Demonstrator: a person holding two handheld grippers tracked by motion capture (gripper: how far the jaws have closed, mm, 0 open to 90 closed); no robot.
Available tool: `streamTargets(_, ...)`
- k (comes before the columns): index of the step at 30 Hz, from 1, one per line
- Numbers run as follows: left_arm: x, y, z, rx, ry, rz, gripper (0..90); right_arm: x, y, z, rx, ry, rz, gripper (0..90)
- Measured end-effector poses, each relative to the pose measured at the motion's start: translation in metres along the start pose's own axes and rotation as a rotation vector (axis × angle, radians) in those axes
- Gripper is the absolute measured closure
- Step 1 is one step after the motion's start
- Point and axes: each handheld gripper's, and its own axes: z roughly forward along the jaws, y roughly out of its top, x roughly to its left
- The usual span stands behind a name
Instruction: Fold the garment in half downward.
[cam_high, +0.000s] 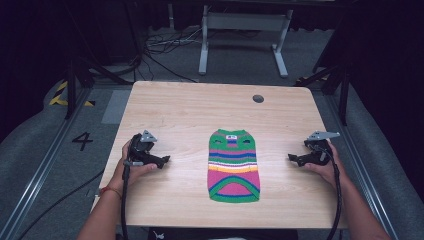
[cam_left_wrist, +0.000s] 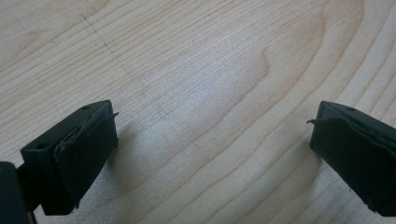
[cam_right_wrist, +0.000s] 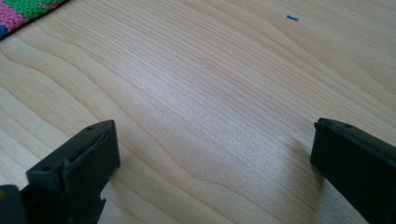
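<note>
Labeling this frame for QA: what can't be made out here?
- Knitted garment: label at its neck too small to read, high view; right gripper view's top left edge cuts off all but a corner.
- Underside of the garment: hidden against the table.
- Blue speck: too small to identify, right gripper view.

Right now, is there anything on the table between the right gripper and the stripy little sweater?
No. In the high view only bare wooden table lies between the right gripper and the sweater.

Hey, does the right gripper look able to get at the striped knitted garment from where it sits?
Probably yes: the right gripper is open, and bare table lies between it and the garment.
</note>
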Motion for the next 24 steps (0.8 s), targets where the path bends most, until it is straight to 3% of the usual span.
streamTargets(4,0.0,0.0,-0.002,-0.001,-0.004,0.008,4.3,0.0,0.001,0.0,0.009,-0.008,0.008,2.1)
streamTargets(6,0.001,0.0,-0.004,-0.011,-0.002,0.001,11.0,0.001,0.002,-0.001,0.009,-0.005,0.001,9.7)
streamTargets(8,0.001,0.0,-0.006,-0.008,0.007,0.013,16.8,0.002,0.005,-0.003,-0.005,0.019,-0.011,25.4)
streamTargets(10,0.0,0.001,-0.008,-0.015,0.011,0.023,21.4,0.004,0.007,-0.003,-0.003,0.02,-0.018,20.6)
streamTargets(12,-0.001,0.005,-0.01,-0.018,0.012,0.029,24.4,0.006,0.01,-0.003,0.002,0.026,-0.019,26.0)
streamTargets(18,-0.005,0.025,-0.015,-0.058,-0.017,0.054,29.6,0.015,0.028,-0.005,-0.032,0.047,-0.045,30.5)
streamTargets(19,-0.007,0.03,-0.014,-0.06,-0.037,0.056,30.1,0.016,0.031,-0.006,-0.035,0.05,-0.049,31.5)
streamTargets(24,-0.017,0.052,-0.005,-0.074,-0.061,0.097,34.6,0.025,0.053,-0.005,-0.045,0.056,-0.06,38.9)
